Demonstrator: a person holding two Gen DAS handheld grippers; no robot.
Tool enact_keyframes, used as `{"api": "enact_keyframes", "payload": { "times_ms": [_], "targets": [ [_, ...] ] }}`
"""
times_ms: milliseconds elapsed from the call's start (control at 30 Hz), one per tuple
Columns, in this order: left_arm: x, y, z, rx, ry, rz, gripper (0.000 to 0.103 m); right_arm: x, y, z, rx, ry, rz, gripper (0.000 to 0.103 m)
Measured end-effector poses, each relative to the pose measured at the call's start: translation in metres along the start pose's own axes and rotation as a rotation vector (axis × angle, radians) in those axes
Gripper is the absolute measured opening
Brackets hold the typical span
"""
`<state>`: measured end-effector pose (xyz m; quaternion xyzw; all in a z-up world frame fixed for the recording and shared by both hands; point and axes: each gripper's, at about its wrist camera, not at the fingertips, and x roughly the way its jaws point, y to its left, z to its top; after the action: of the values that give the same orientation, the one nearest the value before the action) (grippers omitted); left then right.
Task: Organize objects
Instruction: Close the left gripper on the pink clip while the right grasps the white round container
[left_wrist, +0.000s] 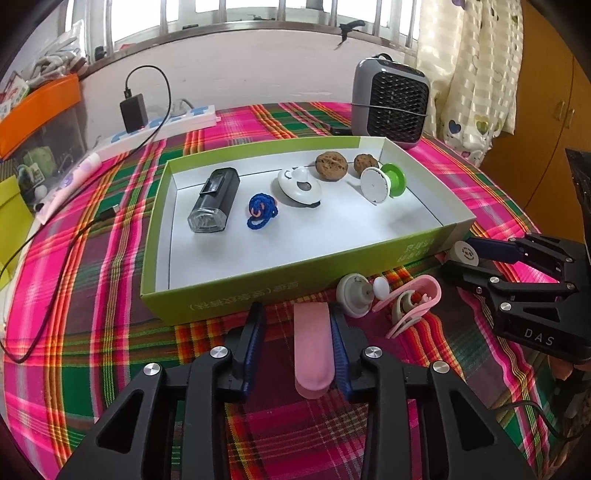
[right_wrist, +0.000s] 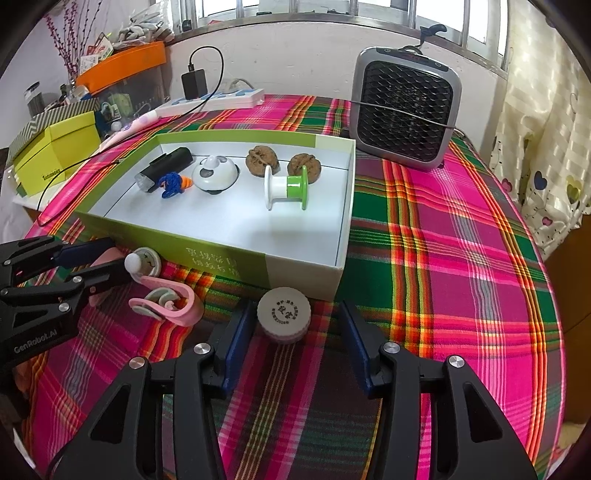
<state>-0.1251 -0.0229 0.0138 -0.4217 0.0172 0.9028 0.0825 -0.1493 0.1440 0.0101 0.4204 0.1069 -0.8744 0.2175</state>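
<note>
Pink handle (left_wrist: 312, 347) between left gripper (left_wrist: 297, 314) jaws

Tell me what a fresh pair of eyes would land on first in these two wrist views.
First the loud pink-and-green plaid cloth over the table, then the green box at its centre holding a black bike light, two walnuts and a green-and-white spool. Nearer, the left gripper straddles a pink handle, and the right gripper straddles a round lidded jar.
</note>
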Motion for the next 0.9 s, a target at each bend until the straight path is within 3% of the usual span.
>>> {"api": "enact_keyframes", "payload": {
  "times_ms": [433, 900],
  "targets": [
    [-0.0001, 0.0020, 0.0001, -0.012, -0.002, 0.009, 0.018, -0.0021, 0.0027, -0.0006, -0.003, -0.003, 0.003, 0.036],
    [-0.0002, 0.0026, 0.0002, -0.012, -0.001, 0.009, 0.016, -0.0032, 0.0045, -0.0012, -0.004, -0.004, 0.001, 0.029]
  ]
}}
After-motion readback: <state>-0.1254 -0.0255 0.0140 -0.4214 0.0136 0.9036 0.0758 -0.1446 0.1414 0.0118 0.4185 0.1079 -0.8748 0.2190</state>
